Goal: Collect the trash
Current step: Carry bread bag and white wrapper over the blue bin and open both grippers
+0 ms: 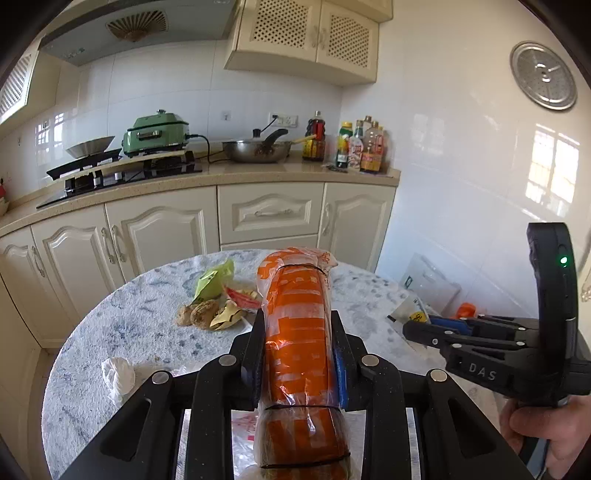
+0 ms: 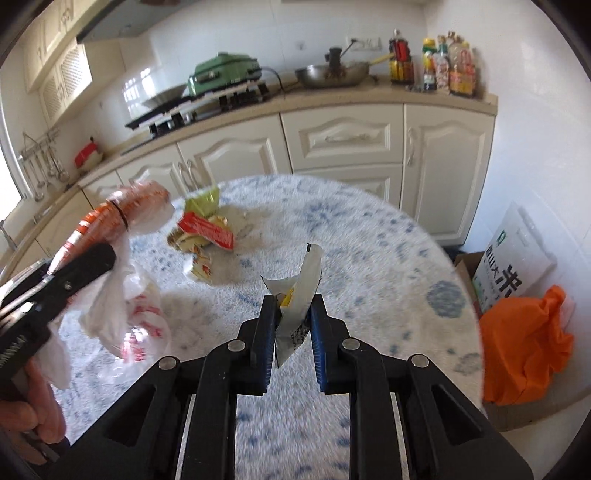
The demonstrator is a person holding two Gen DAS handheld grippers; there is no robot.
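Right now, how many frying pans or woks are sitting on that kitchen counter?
2: a steel wok on the stove's left burner, and a steel pan with a black handle right of the green cooker. Others may be hidden.

White round table (image 2: 369, 236) mottled blue; beside it, a plain orange bag (image 2: 524, 354); on it, red-and-yellow wrappers (image 2: 203, 229).

I look into a bright kitchen with glossy white tiled walls (image 1: 461, 155) that mirror window panes. Cream cabinets (image 1: 269, 214) with arched doors run under a beige countertop (image 1: 258, 171). On it I see a black gas hob (image 1: 122, 173), a green electric cooker (image 1: 157, 133), a steel wok (image 1: 256, 149) and a cluster of sauce bottles (image 1: 360, 146). Lattice-fronted cupboards (image 1: 310, 33) hang above, beside a range hood (image 1: 136, 29). A round metal steamer plate (image 1: 543, 75) hangs on the right-hand wall.
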